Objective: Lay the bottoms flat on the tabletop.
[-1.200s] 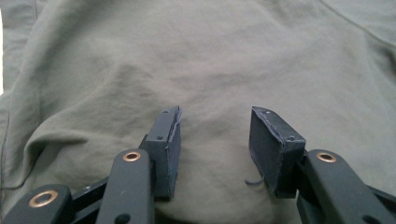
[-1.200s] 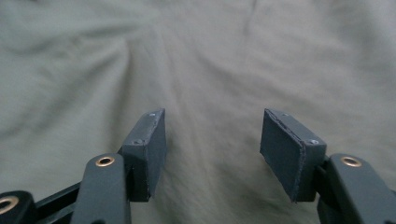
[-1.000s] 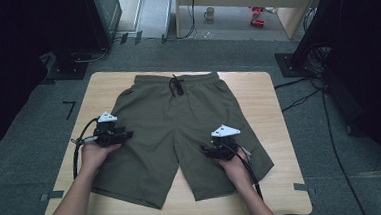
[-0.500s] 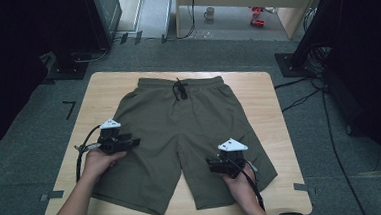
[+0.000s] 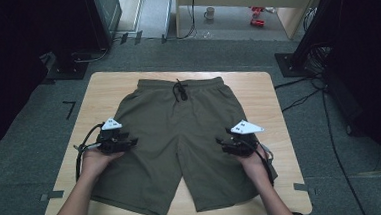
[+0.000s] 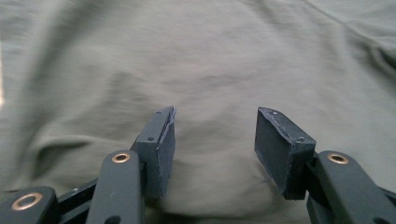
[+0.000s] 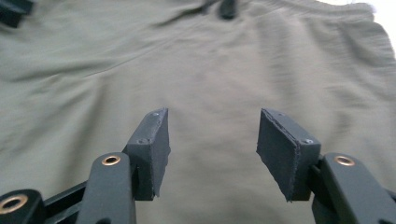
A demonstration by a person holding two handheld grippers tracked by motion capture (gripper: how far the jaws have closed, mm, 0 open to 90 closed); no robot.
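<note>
A pair of olive-green shorts [image 5: 180, 138] lies flat on the light wooden table [image 5: 257, 91], spread over most of its middle. Its long axis runs from the far edge of the table toward the person: the waistband with its dark drawstring [image 5: 180, 90] points away, and the two leg openings point back at the person's side, the legs splaying slightly apart. The left gripper [image 5: 130, 141] sits over the outer edge of the left leg, aimed inward across the fabric; in the left gripper view [image 6: 215, 135] its jaws stand apart with only cloth lying beyond the gap and nothing pinched, having just been closing a little. The right gripper [image 5: 222, 144] hangs over the right leg near its outer seam, pointing toward the middle of the garment; in the right gripper view [image 7: 212, 140] its jaws are likewise spread, nothing between the pads, having just been closing. The cloth under both is lightly creased.
</note>
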